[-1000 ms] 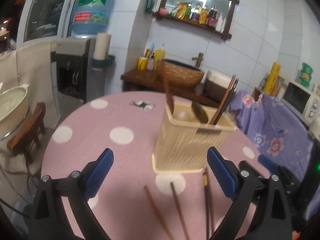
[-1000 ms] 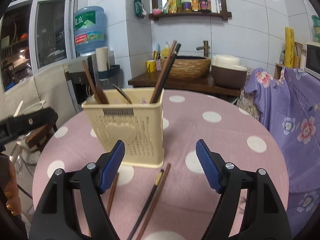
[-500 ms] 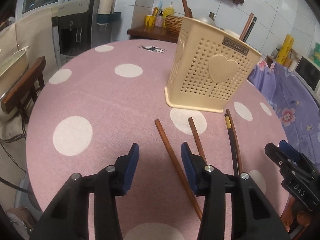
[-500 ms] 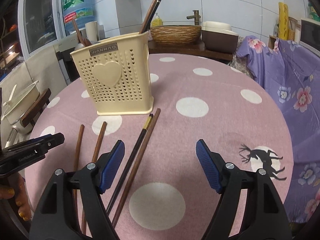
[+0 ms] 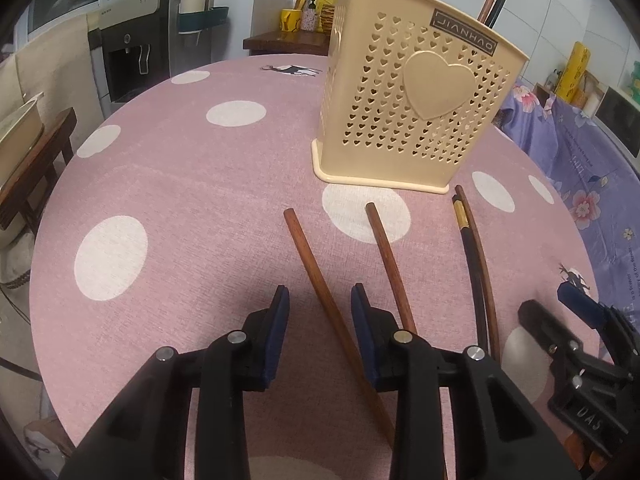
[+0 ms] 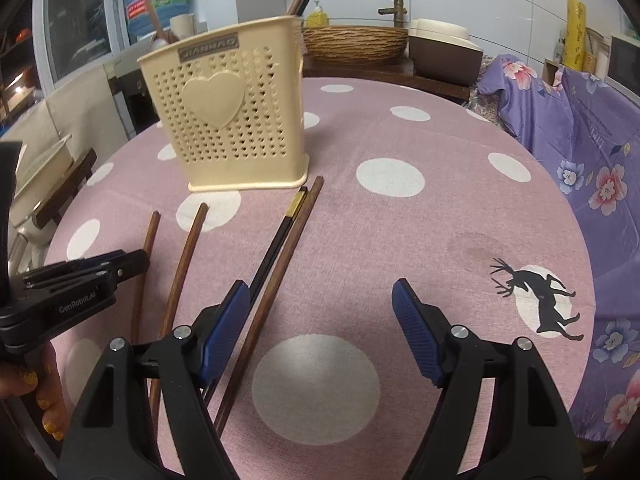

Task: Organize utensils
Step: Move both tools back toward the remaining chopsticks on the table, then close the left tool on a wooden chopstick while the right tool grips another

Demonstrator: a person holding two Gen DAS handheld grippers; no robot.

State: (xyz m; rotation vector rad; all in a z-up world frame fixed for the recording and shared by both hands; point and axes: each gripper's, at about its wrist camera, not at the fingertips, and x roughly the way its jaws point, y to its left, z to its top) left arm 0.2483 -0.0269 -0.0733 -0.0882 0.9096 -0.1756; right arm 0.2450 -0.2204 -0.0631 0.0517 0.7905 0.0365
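Left gripper [image 5: 320, 312], fingers closing astride the leftmost brown chopstick [image 5: 316, 268] on the worktop [image 5: 180, 200], not yet pinching; right gripper [image 6: 320, 308] wide, empty; holder [image 5: 408, 92] upright beyond.

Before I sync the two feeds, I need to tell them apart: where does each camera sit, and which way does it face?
Left wrist view: on the left tool, angled down at the table; a brown chopstick lies between its closing blue pads; the right tool shows at the right edge.
Right wrist view: on the right tool, angled down at the table, jaws wide over a dark-and-brown chopstick pair; the left tool and a hand show at left.
Shared: the cream utensil holder, all four loose chopsticks, the polka-dot cloth.
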